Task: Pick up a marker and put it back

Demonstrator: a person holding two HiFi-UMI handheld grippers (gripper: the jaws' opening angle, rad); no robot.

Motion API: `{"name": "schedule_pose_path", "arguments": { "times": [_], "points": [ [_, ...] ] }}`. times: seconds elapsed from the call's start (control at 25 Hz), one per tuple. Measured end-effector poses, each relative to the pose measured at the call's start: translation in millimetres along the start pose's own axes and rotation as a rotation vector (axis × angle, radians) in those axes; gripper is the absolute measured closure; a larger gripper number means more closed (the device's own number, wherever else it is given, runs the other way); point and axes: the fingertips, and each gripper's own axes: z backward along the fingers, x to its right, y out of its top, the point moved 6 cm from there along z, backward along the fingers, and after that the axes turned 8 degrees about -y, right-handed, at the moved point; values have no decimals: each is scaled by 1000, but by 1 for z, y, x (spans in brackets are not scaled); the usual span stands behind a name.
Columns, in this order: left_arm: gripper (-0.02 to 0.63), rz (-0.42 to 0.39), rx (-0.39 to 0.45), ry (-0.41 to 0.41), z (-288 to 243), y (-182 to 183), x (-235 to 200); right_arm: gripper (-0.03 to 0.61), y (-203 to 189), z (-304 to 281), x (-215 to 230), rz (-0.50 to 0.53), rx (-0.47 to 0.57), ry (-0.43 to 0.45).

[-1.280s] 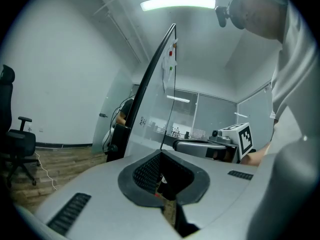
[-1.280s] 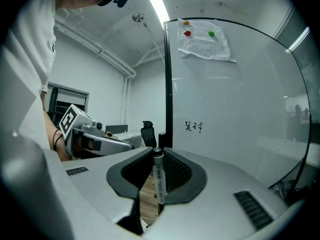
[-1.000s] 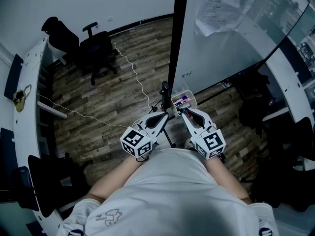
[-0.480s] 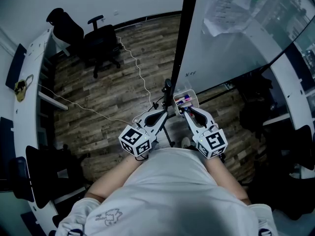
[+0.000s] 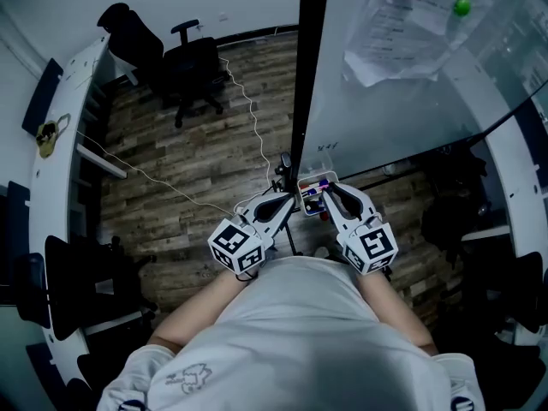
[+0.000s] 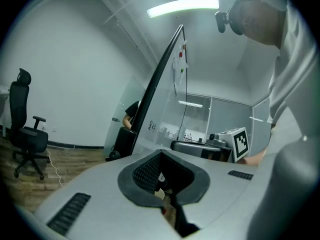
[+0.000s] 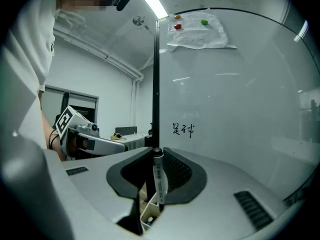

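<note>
Nearer the whiteboard (image 7: 240,109) now, right tongs (image 7: 156,196) clamp the marker (image 7: 158,176) upright.

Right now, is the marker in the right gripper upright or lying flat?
Upright. The marker stands vertical in the right gripper view, clamped between the fingers of the right gripper.

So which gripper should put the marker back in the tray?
Right. The right gripper is shut on the marker, held upright just above the tray. The left gripper holds nothing and sits beside the tray.
</note>
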Motion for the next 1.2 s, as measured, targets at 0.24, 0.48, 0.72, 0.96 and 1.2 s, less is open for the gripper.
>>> {"name": "schedule_pose_path", "arguments": {
  "times": [0.24, 0.48, 0.72, 0.96, 1.2],
  "points": [
    [609, 1, 4, 78, -26, 0, -4, 508, -1, -17, 34, -34, 12, 81],
    [609, -5, 24, 165, -49, -3, -3, 508, -13, -27, 64, -65, 4, 177],
    [609, -2, 53, 255, -64, -14, 5, 508, -25, -34, 83, -96, -4, 269],
    [609, 17, 64, 321, -62, -23, 7, 508, -51, -41, 91, -171, -52, 310],
    [609, 57, 65, 346, -61, -33, 2, 506, -69, -49, 97, -218, -102, 307]
  ]
}}
